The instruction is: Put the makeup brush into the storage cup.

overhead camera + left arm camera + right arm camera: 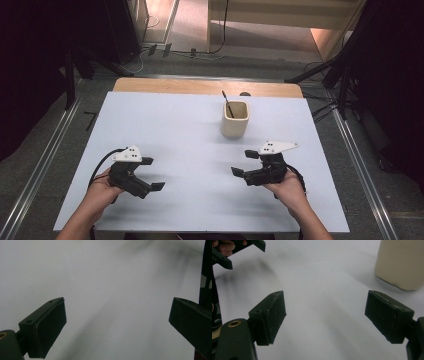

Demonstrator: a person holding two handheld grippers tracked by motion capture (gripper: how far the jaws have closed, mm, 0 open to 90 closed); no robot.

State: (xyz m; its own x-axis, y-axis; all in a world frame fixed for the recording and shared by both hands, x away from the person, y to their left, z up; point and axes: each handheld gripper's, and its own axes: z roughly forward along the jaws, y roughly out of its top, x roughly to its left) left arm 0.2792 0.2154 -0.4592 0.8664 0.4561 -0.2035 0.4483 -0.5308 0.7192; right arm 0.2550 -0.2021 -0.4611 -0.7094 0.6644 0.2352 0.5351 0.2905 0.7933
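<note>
1. Overhead, in the high view, a person held the left gripper [151, 174] and the right gripper [244, 163] low over the near half of a white table [165, 120], both with jaws spread and nothing between them. A cream cup [234, 119] stood upright beyond the right gripper, well apart from it, toward the table's far edge. A thin dark stick [227, 103] leaned inside it, its long axis tilted, the top end pointing up and toward the far left.

2. In the left gripper view, the jaws stood wide apart over bare white tabletop, gripping nothing.

3. In the right gripper view, the jaws were likewise wide apart and empty. The cup [402, 263] sat ahead at the upper right, its base resting flat on the table [324, 290], while the left gripper [239, 250] appeared at the upper left.

4. Judging by its thick walls and matte finish, the cup looked stiff, fairly heavy and breakable, best taken across its flat sides near mid-height. The stick appeared light and slender, likely to slip; its free upper end seemed the place to pinch.
</note>
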